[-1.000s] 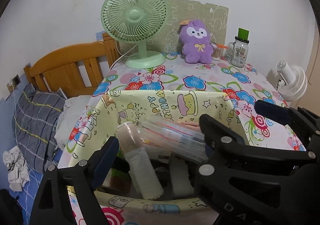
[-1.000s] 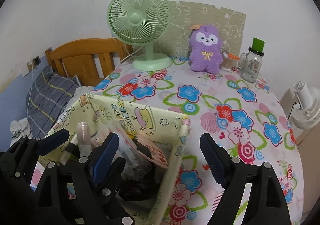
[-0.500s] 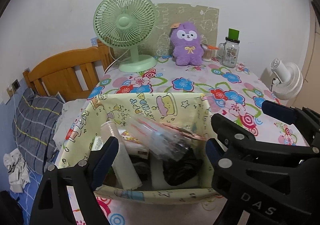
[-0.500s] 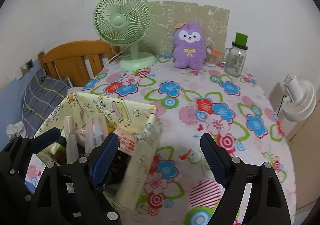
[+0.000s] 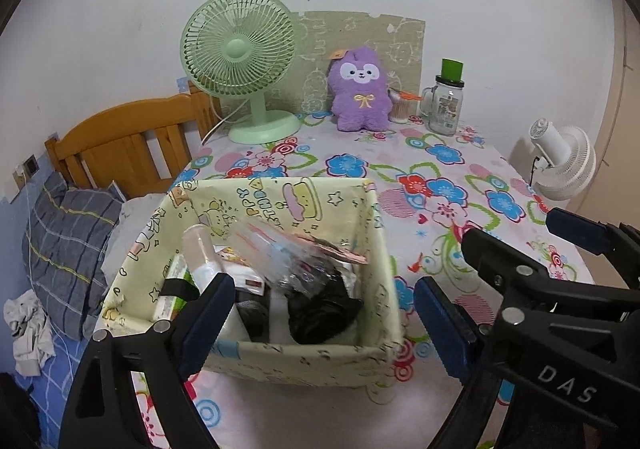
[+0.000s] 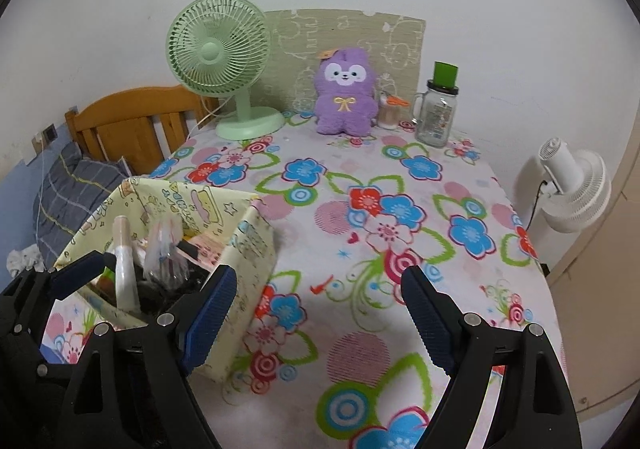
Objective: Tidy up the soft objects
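Note:
A purple plush toy (image 5: 362, 89) (image 6: 344, 89) sits upright at the back of the flowered table, against a beige board. A pale yellow cartoon-print fabric box (image 5: 280, 193) (image 6: 250, 245) stands near the table's front left. It holds a crumpled black soft thing (image 5: 320, 313), a clear plastic bag (image 5: 280, 253) and a white tube (image 6: 126, 269). My left gripper (image 5: 323, 283) hovers in front of the box; its jaws are opening with nothing gripped between them. My right gripper (image 6: 319, 273) is open over bare tablecloth, just right of the box.
A green desk fan (image 6: 218, 49) and a glass jar with a green lid (image 6: 438, 113) stand at the back of the table. A white fan (image 6: 572, 185) stands off the right edge. A wooden headboard (image 5: 120, 145) and bedding lie to the left.
Both grippers have drawn back from the box, which now looks smaller and farther off. The right one has also slid right over the cloth. Both stayed open.

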A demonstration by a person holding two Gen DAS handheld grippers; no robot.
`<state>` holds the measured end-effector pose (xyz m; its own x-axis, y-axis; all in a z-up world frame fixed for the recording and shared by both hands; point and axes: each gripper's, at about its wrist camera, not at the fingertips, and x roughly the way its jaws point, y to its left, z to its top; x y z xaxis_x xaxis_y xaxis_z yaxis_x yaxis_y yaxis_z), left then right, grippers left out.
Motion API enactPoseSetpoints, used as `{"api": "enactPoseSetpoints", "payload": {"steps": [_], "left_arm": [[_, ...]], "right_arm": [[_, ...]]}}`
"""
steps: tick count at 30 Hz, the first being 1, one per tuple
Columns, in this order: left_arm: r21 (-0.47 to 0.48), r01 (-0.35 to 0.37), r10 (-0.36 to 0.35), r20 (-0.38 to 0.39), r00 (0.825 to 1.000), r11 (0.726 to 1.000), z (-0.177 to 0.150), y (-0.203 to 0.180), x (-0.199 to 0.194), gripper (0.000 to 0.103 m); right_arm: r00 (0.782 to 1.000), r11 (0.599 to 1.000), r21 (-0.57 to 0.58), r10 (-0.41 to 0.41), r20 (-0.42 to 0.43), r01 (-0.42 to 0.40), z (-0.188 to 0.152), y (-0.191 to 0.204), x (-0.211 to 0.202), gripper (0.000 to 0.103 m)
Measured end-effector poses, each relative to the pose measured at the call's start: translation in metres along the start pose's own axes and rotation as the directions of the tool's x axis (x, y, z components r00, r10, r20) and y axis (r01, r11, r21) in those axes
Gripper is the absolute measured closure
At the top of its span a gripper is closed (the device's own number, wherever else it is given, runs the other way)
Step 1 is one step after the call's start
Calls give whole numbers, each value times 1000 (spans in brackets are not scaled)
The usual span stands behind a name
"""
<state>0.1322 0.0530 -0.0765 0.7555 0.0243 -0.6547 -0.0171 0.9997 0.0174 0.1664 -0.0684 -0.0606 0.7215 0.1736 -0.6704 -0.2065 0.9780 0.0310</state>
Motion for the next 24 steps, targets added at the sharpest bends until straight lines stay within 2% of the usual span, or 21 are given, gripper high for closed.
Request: {"api": "enactPoseSetpoints", "payload": {"steps": [9,13,24], "left_arm": [[15,14,-14,19,1000,1000,-4,-19,-18,7],[28,17,-18,34,999,999,-6,-30,-28,5],[54,32,-37,78,996,998,-9,-51,-59,1]], "right_arm": [[1000,999,48,-20,19,19,-13,-28,-26,16],[999,997,64,-35,28,34,-20,-41,-38,12],[995,992,112,-74,73,65,-32,-73,-73,8]]}}
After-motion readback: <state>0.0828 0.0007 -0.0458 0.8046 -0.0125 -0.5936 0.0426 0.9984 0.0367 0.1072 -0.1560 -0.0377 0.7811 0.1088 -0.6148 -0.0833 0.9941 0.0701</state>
